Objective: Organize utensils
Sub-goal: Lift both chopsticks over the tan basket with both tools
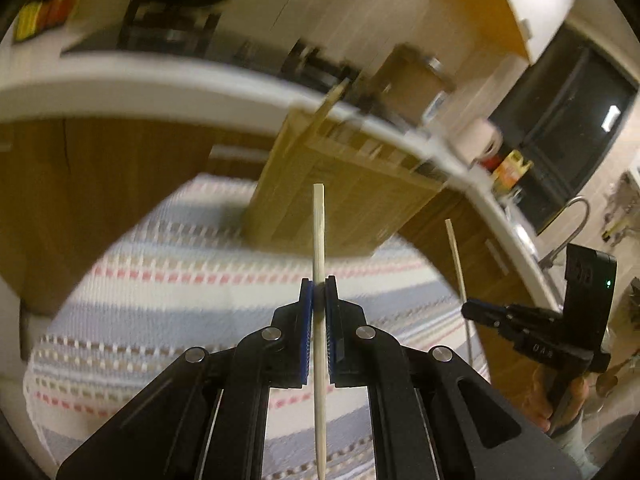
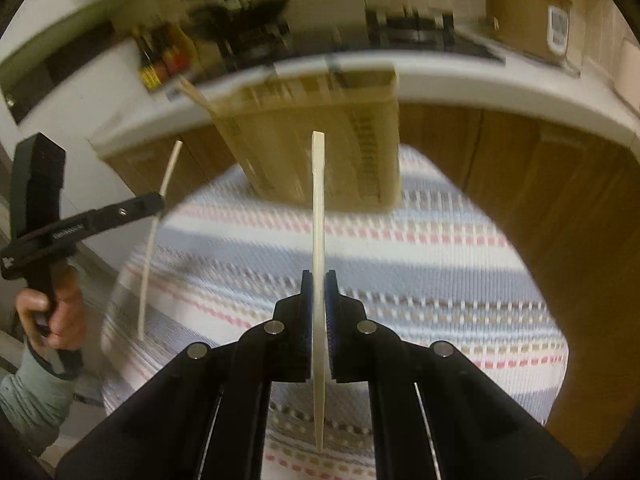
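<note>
Left wrist view
Your left gripper point(image 1: 319, 292): its blue pads are clamped on a pale wooden chopstick point(image 1: 319, 240), which runs upright through the jaws, blunt end far, pointed end near you.
Your right gripper point(image 1: 466, 309): it shows at the right edge, side-on, pinching a second chopstick point(image 1: 454, 254) near that stick's middle; your hand point(image 1: 560, 396) wraps its handle.
Wooden organizer point(image 1: 332, 200): a light wood box with slotted dividers, hanging out from under the white counter edge point(image 1: 120, 84), far beyond your chopstick and blurred; a stick pokes out at its far left corner.
Striped rug point(image 1: 180, 280): lies on the floor beneath both grippers.

Right wrist view
Your right gripper point(image 2: 319, 292): its pads are closed tight on its flat chopstick point(image 2: 318, 208), upright, wide end far.
Your left gripper point(image 2: 160, 200): at the left, gripping its chopstick point(image 2: 150, 248), which tilts slightly; your hand point(image 2: 60, 312) and grey-green sleeve point(image 2: 28, 400) are below it.
Wooden organizer point(image 2: 288, 140): far and centre, just past the chopstick's tip, under the counter edge point(image 2: 480, 76).
Striped rug point(image 2: 420, 260): spreads below.
</note>
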`<state>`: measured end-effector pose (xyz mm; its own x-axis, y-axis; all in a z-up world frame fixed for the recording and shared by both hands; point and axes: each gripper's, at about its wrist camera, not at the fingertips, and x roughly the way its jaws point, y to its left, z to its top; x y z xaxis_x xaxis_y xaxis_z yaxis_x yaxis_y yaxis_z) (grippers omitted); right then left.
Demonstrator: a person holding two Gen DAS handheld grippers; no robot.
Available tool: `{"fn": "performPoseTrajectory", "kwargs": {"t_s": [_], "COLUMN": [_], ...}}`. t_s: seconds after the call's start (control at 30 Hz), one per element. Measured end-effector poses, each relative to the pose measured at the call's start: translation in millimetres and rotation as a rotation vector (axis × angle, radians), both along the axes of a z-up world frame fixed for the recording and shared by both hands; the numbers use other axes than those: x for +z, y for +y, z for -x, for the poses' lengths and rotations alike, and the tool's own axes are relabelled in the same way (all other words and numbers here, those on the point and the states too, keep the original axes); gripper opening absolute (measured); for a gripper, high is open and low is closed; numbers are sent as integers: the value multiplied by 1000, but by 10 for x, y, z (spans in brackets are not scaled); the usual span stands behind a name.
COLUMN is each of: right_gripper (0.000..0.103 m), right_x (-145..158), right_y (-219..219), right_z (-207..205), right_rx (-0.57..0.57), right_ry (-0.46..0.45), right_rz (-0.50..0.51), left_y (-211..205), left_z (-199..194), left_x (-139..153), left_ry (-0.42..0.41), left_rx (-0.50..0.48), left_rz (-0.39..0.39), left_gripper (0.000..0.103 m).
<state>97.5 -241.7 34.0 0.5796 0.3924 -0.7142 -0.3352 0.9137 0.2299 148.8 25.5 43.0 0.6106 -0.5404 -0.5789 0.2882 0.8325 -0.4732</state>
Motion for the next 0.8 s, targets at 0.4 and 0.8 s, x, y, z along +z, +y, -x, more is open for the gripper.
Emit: {"fn": "performPoseTrajectory", "kwargs": {"t_s": [0.4, 0.8], "right_gripper": [4, 4], "right_x": [618, 1007], "right_y": [-7, -92], "right_z": [-149, -573], "right_rx": [-33, -175], "right_ry": [-289, -602], "right_rz": [-150, -134], "left_y": [-291, -318], "left_z": [6, -440], "left_x": [827, 1210], "left_ry": [-293, -417], "left_rx": [17, 106], "left_rz": [45, 126], "left_gripper": [4, 4]}}
